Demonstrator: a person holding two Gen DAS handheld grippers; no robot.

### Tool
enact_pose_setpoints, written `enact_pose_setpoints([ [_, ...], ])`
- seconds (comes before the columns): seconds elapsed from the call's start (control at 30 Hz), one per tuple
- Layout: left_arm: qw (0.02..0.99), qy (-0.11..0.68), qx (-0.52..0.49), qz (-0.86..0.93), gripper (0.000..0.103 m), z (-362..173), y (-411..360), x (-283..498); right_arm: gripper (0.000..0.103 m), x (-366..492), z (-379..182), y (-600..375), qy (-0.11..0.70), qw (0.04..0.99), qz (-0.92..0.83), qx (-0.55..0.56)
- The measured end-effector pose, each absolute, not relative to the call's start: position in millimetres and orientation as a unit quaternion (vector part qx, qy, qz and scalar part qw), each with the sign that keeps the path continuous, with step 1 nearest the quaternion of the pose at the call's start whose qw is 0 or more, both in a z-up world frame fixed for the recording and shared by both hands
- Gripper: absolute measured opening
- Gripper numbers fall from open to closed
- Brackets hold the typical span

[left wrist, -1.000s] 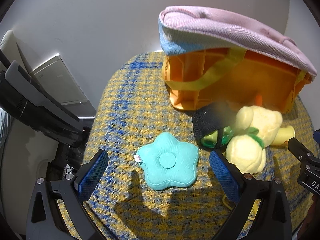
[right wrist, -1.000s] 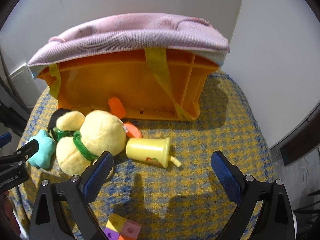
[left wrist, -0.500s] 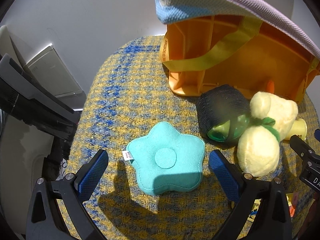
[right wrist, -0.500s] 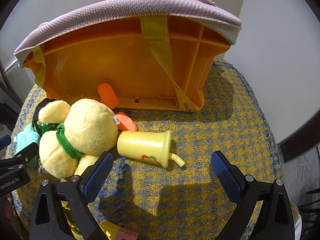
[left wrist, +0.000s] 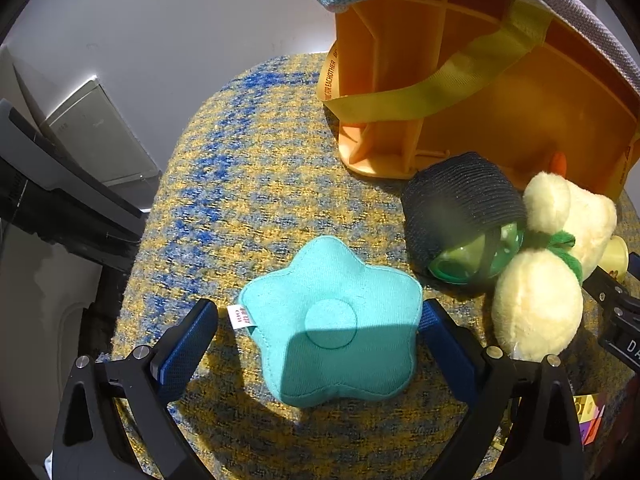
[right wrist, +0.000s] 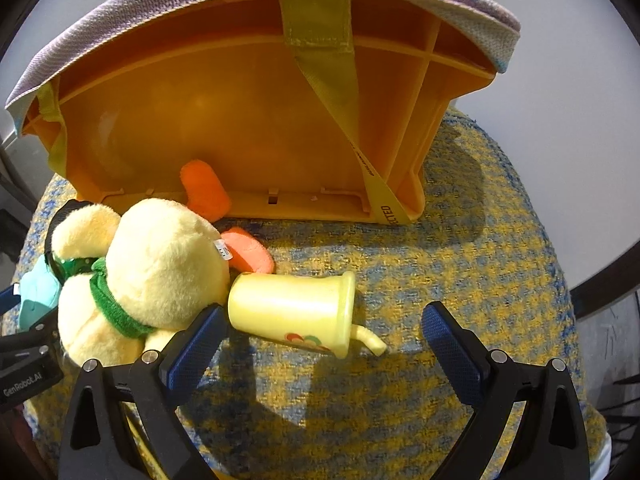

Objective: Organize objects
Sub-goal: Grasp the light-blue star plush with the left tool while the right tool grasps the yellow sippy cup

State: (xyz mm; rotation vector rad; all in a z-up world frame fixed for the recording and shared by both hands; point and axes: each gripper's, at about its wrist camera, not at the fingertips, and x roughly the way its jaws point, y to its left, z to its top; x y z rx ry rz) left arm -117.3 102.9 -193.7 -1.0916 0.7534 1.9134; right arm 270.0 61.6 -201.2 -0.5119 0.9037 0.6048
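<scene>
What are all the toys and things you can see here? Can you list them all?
star cushion: 1, teal, between the left claw's fingers
plush duck: 1, pale yellow with green neck band and orange feet, in front of the bin
toy cup: 1, yellow with straw, on its side beside the duck
black roll: 1, around a green ball, next to the star
storage bin: 1, orange, tipped on its side
knit cloth: 1, pink, over the bin
left claw: 1, black and blue, open
right claw: 1, open, near the cup
</scene>
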Motion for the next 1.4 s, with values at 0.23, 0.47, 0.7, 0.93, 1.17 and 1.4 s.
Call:
enact_pose_setpoints([
  [0.23,0.407,0.300,-0.425,0.750,0.085,-193,106,-113,0.074,276,-207,56,0.442,0.818,0.296,-0.219],
  [0.47,0.413,0.307,-0.418,0.749,0.079,-190,105,-112,0.074,274,-204,45,0.443,0.818,0.298,-0.213],
  [0.7,0.416,0.299,-0.409,0.755,0.079,-177,100,-111,0.074,266,-189,29,0.433,0.824,0.297,-0.214],
  [0.93,0.425,0.295,-0.395,0.759,0.079,-156,102,-104,0.074,261,-167,5,0.420,0.833,0.296,-0.204],
  [1.17,0.437,0.292,-0.376,0.763,0.079,-120,99,-87,0.074,245,-136,11,0.404,0.844,0.298,-0.189],
  [1.4,0.450,0.281,-0.360,0.768,0.079,-90,96,-64,0.074,252,-98,7,0.383,0.856,0.296,-0.181],
])
